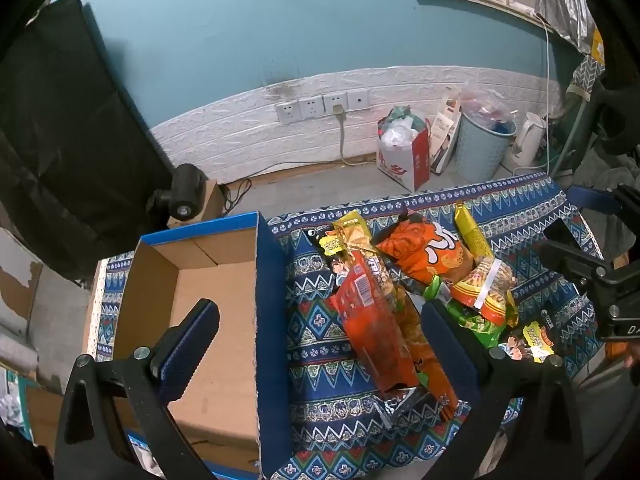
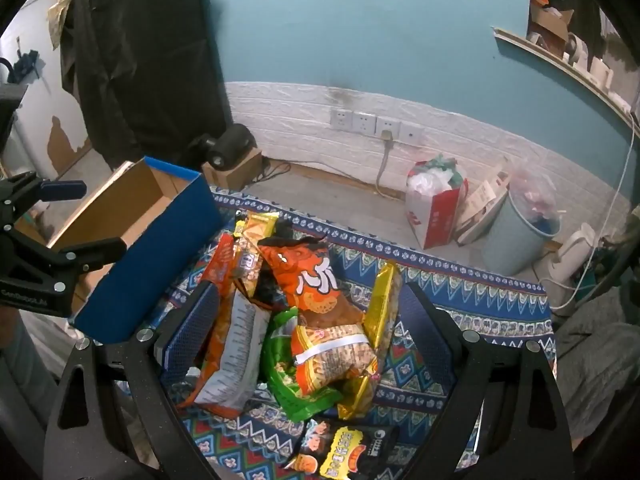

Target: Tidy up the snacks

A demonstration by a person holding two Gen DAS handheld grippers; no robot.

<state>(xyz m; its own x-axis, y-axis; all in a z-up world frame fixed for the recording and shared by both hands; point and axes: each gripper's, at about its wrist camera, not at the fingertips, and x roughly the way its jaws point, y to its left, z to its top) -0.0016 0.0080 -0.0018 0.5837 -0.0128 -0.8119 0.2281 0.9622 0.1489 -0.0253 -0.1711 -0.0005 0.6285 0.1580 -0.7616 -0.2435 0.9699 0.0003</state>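
A pile of snack packets lies on a patterned blue cloth [image 1: 320, 360]: a long red-orange packet [image 1: 372, 320], an orange puff bag [image 1: 432, 252], a yellow bar [image 1: 472, 232], a noodle pack [image 1: 488, 288] on a green packet. An open blue cardboard box [image 1: 216, 304] stands left of the pile and looks empty. My left gripper [image 1: 320, 332] is open above the box's right wall and the red packet. My right gripper [image 2: 312, 320] is open above the pile, around the noodle pack [image 2: 336, 356], orange puff bag [image 2: 316, 280] and green packet [image 2: 292, 384]. The box [image 2: 152, 248] is at its left.
A black-and-yellow packet [image 2: 344, 452] lies at the near edge of the cloth. Beyond the table are a red-white bag [image 1: 404, 152], a grey bin [image 1: 484, 148], a white kettle [image 1: 528, 140] and wall sockets [image 1: 320, 106]. A black camera [image 1: 184, 192] sits on a small box.
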